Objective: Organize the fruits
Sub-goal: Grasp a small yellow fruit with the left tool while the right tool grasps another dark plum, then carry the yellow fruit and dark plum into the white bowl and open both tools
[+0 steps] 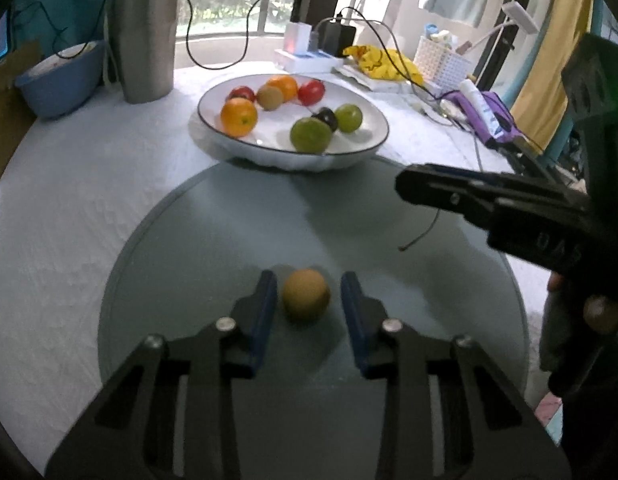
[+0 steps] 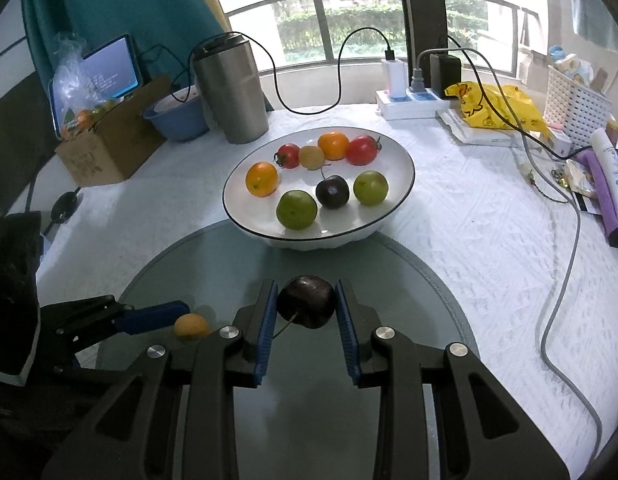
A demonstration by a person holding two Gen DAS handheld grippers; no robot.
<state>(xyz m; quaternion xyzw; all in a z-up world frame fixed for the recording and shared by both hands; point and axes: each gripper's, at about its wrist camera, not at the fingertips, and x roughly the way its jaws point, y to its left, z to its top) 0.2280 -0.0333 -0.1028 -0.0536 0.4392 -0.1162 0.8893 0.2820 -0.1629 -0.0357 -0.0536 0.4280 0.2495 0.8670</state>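
Your right gripper has its blue-padded fingers clamped on a dark purple cherry above the round grey glass mat. Your left gripper stands open around a small yellow-brown fruit resting on that mat. Beyond, the white dark-rimmed bowl holds assorted fruits on the table.

The counter wears a white cloth with a rough, quilted weave. On it lies a round glass mat, smooth and faintly reflective. The bowl is glossy white ceramic with a thin dark rim. The tumbler is brushed steel, dull-sheened. The box is matt brown cardboard. The dark cherry has shiny skin; the blue finger pads look ribbed.
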